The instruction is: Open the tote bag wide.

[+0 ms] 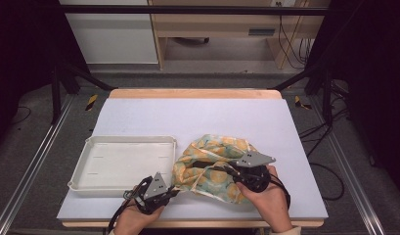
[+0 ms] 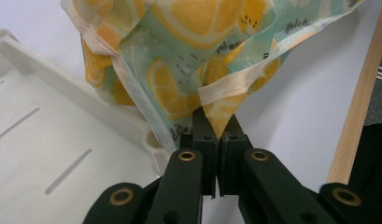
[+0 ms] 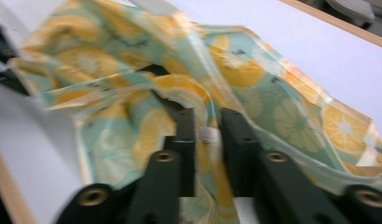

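Lemon-printed cloth [image 1: 214,164] lies bunched on the white table [image 1: 197,115], just right of the pale tray [image 1: 122,164], and both tools have a hand on it. The left gripper [image 2: 215,133] has its jaws squeezed all but together on one cream-hemmed corner of the fabric, which rises straight out from between the tips. The right gripper [image 3: 208,135] has its jaws drawn in close with a cream hem strip between them; that view is blurred, so I judge it a grip but cannot tell how firm it is.

The main risk, as I see it, is that hem sliding out from between the right jaws if the hands pull apart, since little fabric seems to sit between the pads. A second risk is at the left jaws: the tray's rounded corner sits just beside and below them, and folds of cloth drape over its rim, so a tug could drag the tray or snag the fabric.

In the high view the left hand [image 1: 134,220] sits low at the near table edge, its tool pointing right toward the cloth; the right hand [image 1: 263,188] holds its tool over the cloth's right side, angled left and forward
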